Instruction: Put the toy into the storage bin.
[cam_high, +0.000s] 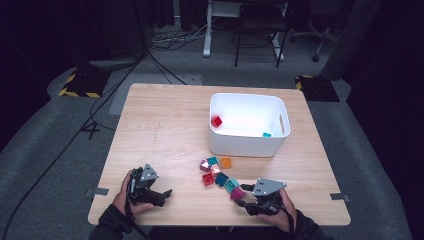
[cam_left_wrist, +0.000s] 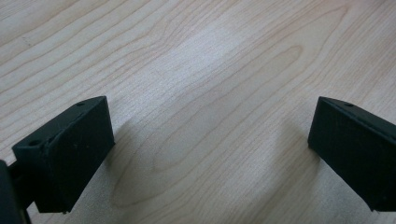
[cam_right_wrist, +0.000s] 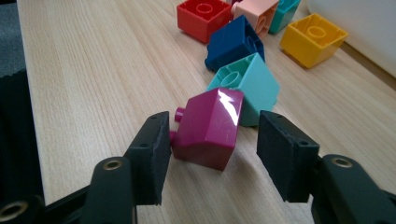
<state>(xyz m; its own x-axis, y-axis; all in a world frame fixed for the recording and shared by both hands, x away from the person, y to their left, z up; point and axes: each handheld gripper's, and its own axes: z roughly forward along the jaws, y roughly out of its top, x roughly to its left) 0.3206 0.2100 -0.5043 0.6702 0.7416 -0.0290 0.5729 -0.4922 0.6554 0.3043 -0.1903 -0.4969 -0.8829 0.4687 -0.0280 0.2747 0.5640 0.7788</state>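
Light wood tabletop. Resting on it: one white bin, far right of centre; a loose cluster of toy blocks just in front of it — orange, red, dark blue, teal, magenta.

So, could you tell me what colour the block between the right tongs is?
Magenta block, clearest in the right gripper view.

Left gripper sits low over the wooden table, jaws spread wide apart, nothing between them. One black jaw at lower left, the other at the right edge, partly cut off. Bare pale wood grain runs diagonally between and beyond them. Soft shadows fall beside each jaw on the wood.
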